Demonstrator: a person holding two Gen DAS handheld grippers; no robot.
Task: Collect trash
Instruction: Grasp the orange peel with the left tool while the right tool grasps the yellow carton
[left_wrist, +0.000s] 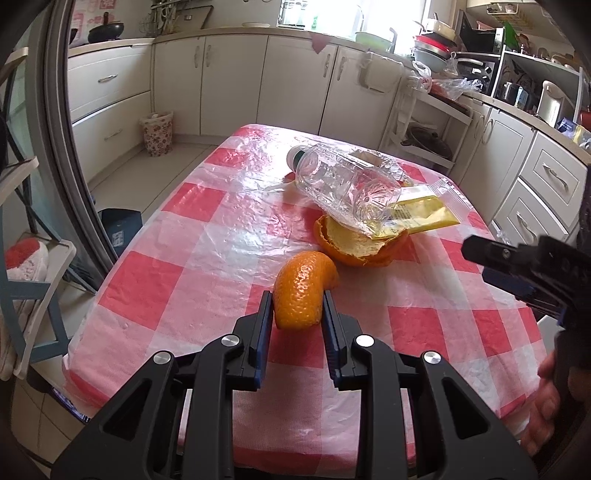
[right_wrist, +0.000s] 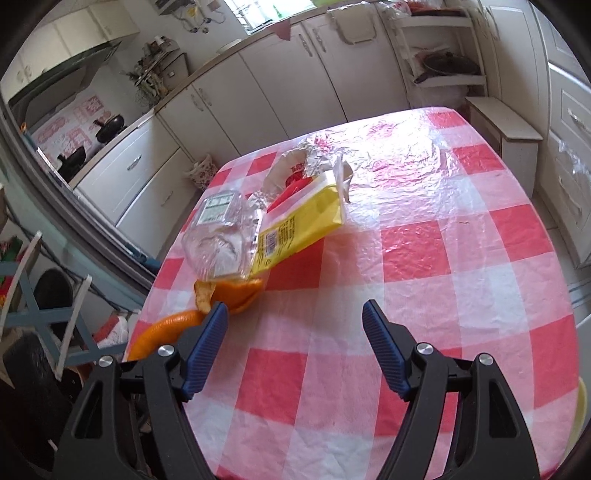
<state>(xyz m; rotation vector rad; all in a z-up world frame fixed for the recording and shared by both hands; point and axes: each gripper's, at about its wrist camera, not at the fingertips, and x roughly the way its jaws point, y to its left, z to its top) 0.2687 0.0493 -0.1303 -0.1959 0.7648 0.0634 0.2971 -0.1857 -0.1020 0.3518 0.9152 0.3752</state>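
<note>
Here the left hand-held gripper (left_wrist: 297, 306) pinches a curled, dimpled orange peel (left_wrist: 303, 286); the right hand-held gripper (right_wrist: 295, 314) gapes wide.

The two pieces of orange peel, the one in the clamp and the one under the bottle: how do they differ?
The curved orange peel strip is pinched between the left gripper fingers, its dimpled orange skin outward. The cupped orange peel lies on the checked tablecloth with its pale inner side up. The strip is narrow and free of other trash; the cupped one is wider and sits under the clear plastic bottle. Both are bright orange.
</note>
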